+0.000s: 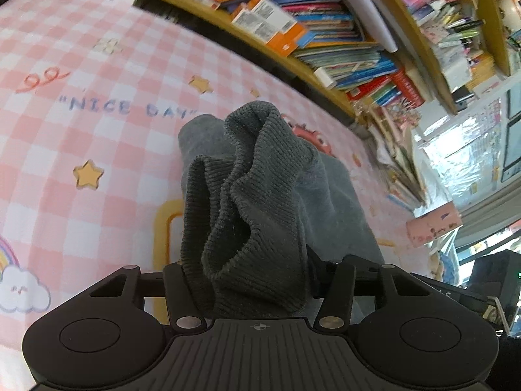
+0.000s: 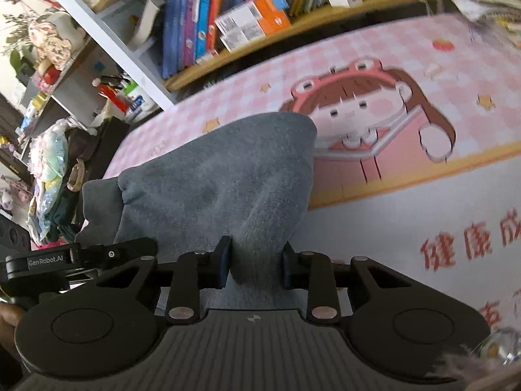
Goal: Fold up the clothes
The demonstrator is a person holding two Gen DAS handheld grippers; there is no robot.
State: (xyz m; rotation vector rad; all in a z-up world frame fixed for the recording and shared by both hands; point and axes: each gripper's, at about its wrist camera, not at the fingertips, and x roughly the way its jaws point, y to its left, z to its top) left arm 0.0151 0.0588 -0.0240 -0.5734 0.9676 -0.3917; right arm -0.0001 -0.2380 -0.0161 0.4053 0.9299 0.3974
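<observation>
A grey sweatshirt-like garment lies on a pink checked sheet (image 1: 97, 137). In the left wrist view its dark ribbed cuff (image 1: 254, 176) stands bunched up between the fingers of my left gripper (image 1: 257, 280). The jaws are closed on it and the cloth hides the fingertips. The lighter grey body (image 1: 332, 202) trails away behind the cuff. In the right wrist view my right gripper (image 2: 255, 265) pinches a raised fold of the fleecy grey garment (image 2: 221, 169) between its blue pads (image 2: 224, 260). The rest of the cloth spreads up and to the left.
Wooden shelves packed with books (image 1: 325, 32) (image 2: 234, 16) run along the far edge of the sheet. A pink box (image 1: 433, 224) sits at the right. Piled clutter and bags (image 2: 52, 169) crowd the left side. The sheet's cartoon print (image 2: 364, 110) lies bare to the right.
</observation>
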